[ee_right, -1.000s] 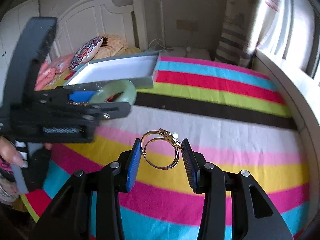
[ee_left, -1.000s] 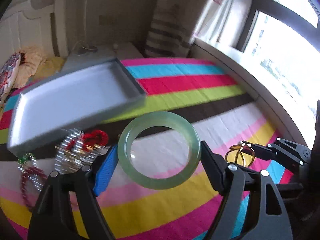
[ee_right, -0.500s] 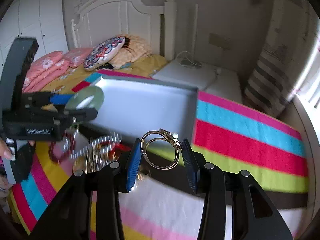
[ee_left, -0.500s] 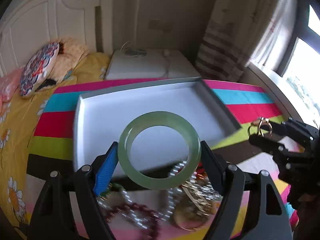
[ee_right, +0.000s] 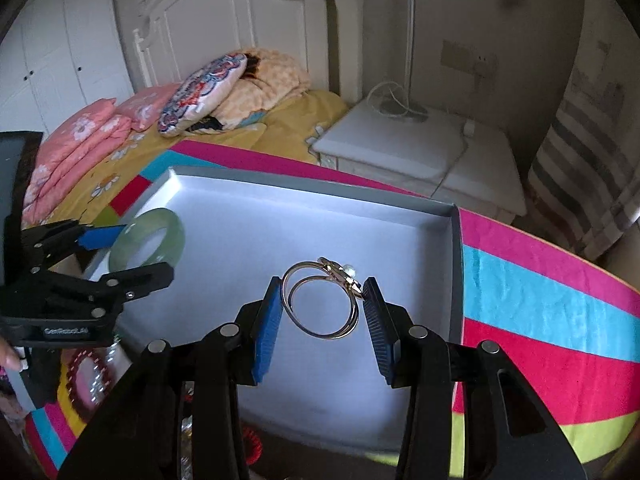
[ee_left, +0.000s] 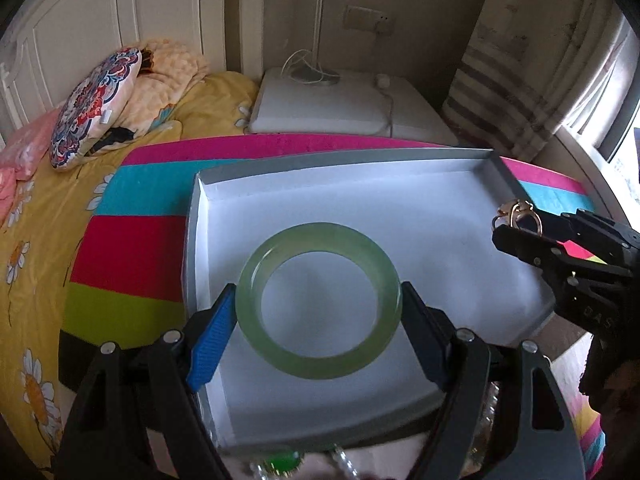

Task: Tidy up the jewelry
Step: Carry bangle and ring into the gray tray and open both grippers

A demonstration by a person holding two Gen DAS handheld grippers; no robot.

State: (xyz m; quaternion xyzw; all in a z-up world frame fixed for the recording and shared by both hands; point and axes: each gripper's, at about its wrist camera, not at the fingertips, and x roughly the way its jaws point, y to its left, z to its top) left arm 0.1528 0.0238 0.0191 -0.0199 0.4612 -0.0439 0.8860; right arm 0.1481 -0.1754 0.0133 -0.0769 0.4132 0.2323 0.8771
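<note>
Two gripped bangles [ee_left: 319,301] [ee_right: 321,299] above tray [ee_left: 400,216]

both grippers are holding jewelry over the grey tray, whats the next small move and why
Probably lower both and open them. The left gripper clamps the green bangle over the bare tray floor, and the right gripper holds the gold ring above the same tray, toward its right wall. Nothing lies beneath either piece.

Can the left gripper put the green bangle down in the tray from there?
Probably yes. The left gripper holds the bangle over the tray, whose floor below looks bare; the right gripper is off to one side.
</note>
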